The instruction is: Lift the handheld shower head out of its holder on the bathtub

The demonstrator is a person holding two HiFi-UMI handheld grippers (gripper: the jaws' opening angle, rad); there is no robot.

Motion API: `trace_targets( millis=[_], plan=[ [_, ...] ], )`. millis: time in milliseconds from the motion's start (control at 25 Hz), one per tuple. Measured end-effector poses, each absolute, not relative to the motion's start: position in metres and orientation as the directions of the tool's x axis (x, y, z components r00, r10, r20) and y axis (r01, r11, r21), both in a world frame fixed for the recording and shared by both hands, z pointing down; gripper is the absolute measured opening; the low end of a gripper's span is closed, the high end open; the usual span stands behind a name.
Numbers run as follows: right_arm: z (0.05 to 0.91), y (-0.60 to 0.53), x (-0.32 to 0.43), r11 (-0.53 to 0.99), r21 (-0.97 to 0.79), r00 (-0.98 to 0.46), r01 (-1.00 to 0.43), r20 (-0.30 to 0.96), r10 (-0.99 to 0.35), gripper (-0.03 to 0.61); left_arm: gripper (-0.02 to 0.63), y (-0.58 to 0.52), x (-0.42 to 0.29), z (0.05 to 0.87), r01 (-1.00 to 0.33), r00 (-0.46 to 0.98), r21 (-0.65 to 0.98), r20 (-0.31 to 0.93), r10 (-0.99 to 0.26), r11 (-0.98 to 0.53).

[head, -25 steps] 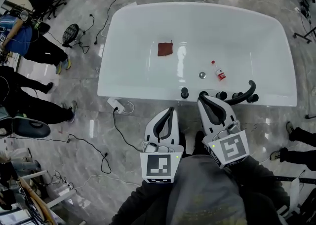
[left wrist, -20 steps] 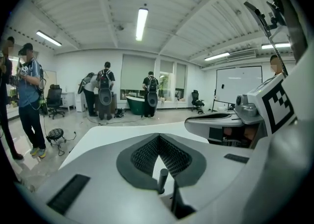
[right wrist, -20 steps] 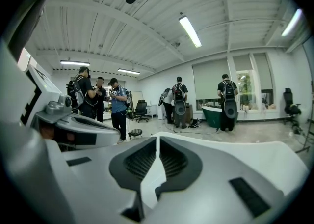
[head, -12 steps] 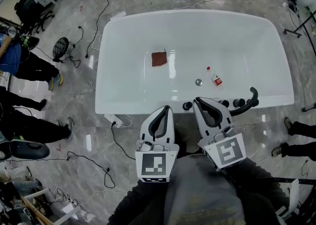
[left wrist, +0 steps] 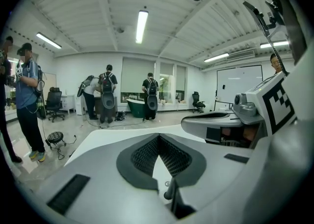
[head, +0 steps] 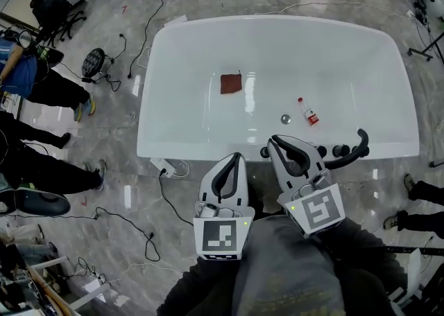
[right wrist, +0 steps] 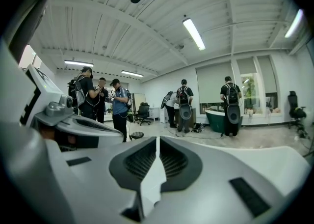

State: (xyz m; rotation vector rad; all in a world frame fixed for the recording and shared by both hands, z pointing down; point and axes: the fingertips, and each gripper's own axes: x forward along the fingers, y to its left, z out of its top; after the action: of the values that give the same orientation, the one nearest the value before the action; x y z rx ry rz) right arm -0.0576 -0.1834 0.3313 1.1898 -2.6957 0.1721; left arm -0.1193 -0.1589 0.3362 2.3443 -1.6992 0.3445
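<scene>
The white bathtub (head: 180,51) fills the middle of the head view. The black handheld shower head (head: 354,147) curves up from its holder on the near rim at the right, beside black knobs (head: 264,152). My right gripper (head: 274,143) is shut and empty, its tips over the near rim left of the shower head. My left gripper (head: 236,159) hangs just short of the rim, also shut with nothing in it. The left gripper view shows its jaws (left wrist: 158,137) meeting at the tips, and the right gripper view shows the same (right wrist: 157,139).
Inside the tub lie a brown cloth (head: 231,83), a small red-labelled bottle (head: 309,112) and the drain (head: 284,119). Cables and a power strip (head: 161,147) run over the marble floor. People stand at the left (head: 35,79) and a foot shows at the right (head: 416,204).
Both grippers have edged forward to the tub's near rim. The right one's tips now overlap the rim. Both stay shut.
</scene>
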Motion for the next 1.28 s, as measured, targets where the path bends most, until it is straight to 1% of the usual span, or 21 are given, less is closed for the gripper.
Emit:
trace_targets(
  millis=[160,280,520,760,1040,1280],
  plan=[
    [0.347,-0.184,-0.057,0.685,-0.044,-0.674,-0.727,0.237,-0.700,0.006,0.003,-0.159,-0.119,0.353,-0.957,0.283,0.039,0.328,-0.901,-0.286],
    [0.364,-0.182,-0.060,0.707,-0.049,-0.697,-0.706,0.225,-0.681,0.060,0.003,-0.159,-0.118,0.367,-0.959,0.275,0.033,0.329,-0.903,-0.280],
    [0.412,-0.186,-0.061,0.712,-0.038,-0.702,-0.701,0.213,-0.680,0.091,0.003,-0.162,-0.120,0.415,-0.961,0.268,0.029,0.328,-0.906,-0.274],
    [0.453,-0.191,-0.061,0.728,-0.029,-0.714,-0.686,0.223,-0.664,0.103,0.003,-0.164,-0.121,0.455,-0.967,0.246,0.024,0.332,-0.911,-0.252],
    [0.456,-0.194,-0.068,0.752,-0.025,-0.736,-0.659,0.224,-0.638,0.114,0.003,-0.167,-0.126,0.451,-0.975,0.215,0.010,0.324,-0.921,-0.223],
    [0.486,-0.197,-0.074,0.751,-0.015,-0.733,-0.660,0.235,-0.639,0.126,0.003,-0.165,-0.135,0.481,-0.978,0.199,0.015,0.343,-0.918,-0.207]
  ],
)
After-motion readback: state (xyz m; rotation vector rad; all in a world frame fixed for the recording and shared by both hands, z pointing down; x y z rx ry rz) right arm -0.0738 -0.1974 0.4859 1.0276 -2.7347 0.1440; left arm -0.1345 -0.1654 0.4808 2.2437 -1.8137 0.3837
